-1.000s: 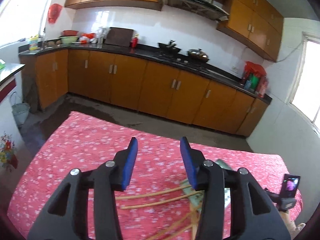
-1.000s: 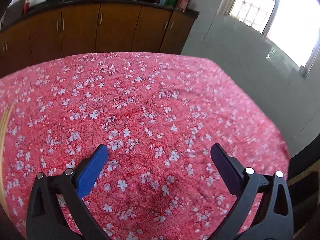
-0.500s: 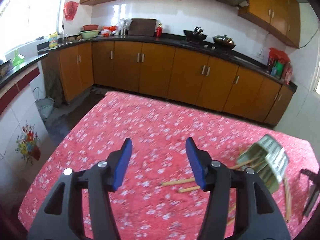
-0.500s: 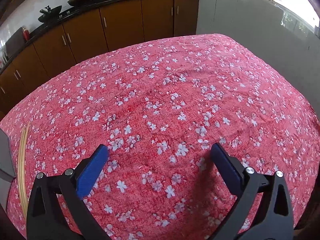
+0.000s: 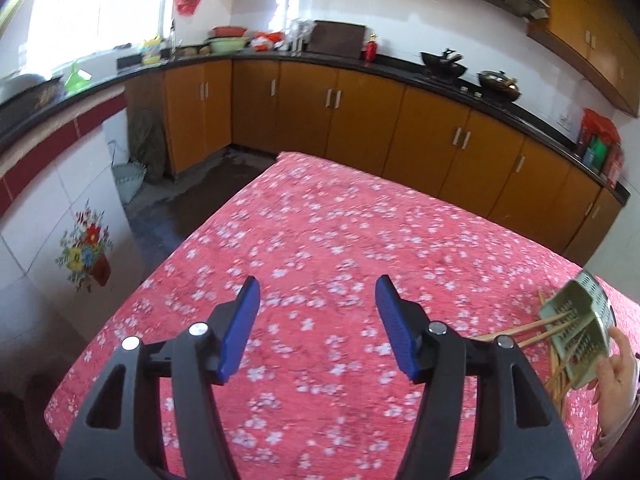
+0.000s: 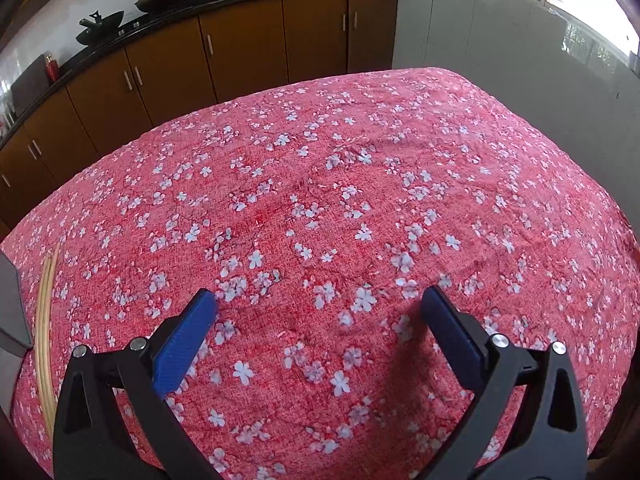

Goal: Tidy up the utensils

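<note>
- the wooden chopsticks (image 5: 532, 326) lay on the red floral tablecloth (image 5: 360, 240) at the right edge of your left wrist view, their tips poking into a pale green perforated utensil holder (image 5: 580, 328).
- that holder was tilted, off its base, and a bare hand (image 5: 618, 364) was touching its lower side; whether the hand was lifting it i could not tell.
- in your right wrist view a pair of chopsticks (image 6: 46, 332) lay side by side at the far left edge of the cloth, just beside a grey flat object (image 6: 12, 304) cut off by the frame.
- your left gripper (image 5: 318, 300) hovered over bare cloth, well to the left of the holder; its jaws were spreading apart with nothing between the blue pads.
- your right gripper (image 6: 320, 308) was released too, jaws wide over an empty patch of cloth, well apart from the chopsticks.
- beyond the table ran orange-brown base cabinets (image 5: 360, 116) under a black countertop (image 5: 320, 62), with a wok (image 5: 442, 66) and a lidded pan (image 5: 500, 82) on the stove.
- a red bottle (image 5: 370, 50) and a green basin (image 5: 222, 44) stood further along the counter.
</note>
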